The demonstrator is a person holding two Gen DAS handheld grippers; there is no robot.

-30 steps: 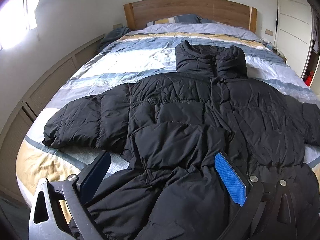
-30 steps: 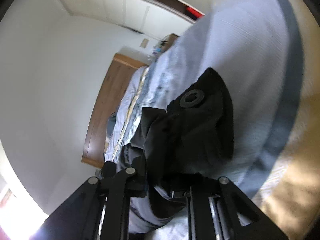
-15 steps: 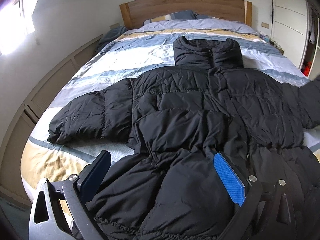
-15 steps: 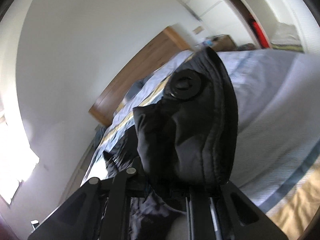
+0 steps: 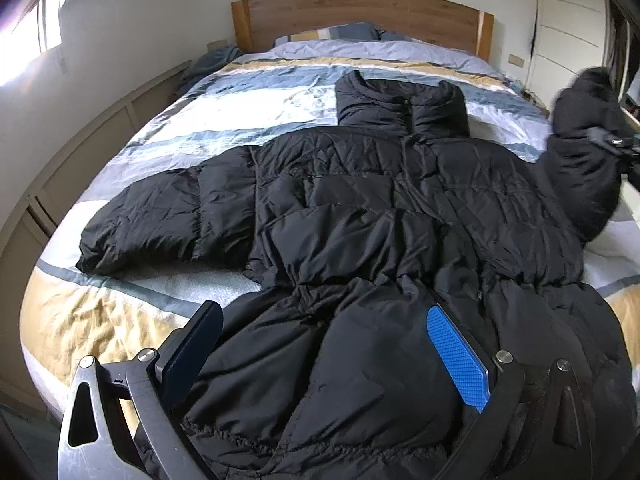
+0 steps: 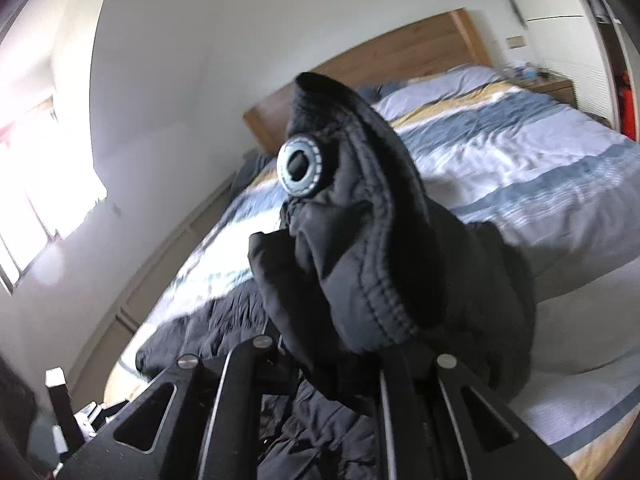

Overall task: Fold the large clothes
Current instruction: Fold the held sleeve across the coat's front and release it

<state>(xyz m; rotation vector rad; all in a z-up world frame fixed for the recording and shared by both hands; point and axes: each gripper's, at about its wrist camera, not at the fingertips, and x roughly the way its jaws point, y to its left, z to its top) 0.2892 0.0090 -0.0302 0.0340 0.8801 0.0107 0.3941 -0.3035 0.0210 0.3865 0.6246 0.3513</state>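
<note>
One black puffer jacket [image 5: 360,208], one bed [image 5: 256,92], two pillows [image 5: 332,34], two tongs [image 5: 320,344].

The black puffer jacket [image 5: 384,216] is running off the bottom edge of the left wrist view, so its hem is lying partly out of sight, and it is covering much of the bed [image 5: 248,120] beneath it. Its raised sleeve [image 5: 580,160] is being cut by the right edge there, with the right gripper [image 5: 624,148] showing only as a small dark piece. In the right wrist view the cuff [image 6: 360,240] is hiding the tips of that gripper's jaws, and the bedside clutter [image 6: 524,72] is looking too blurred to identify.
</note>
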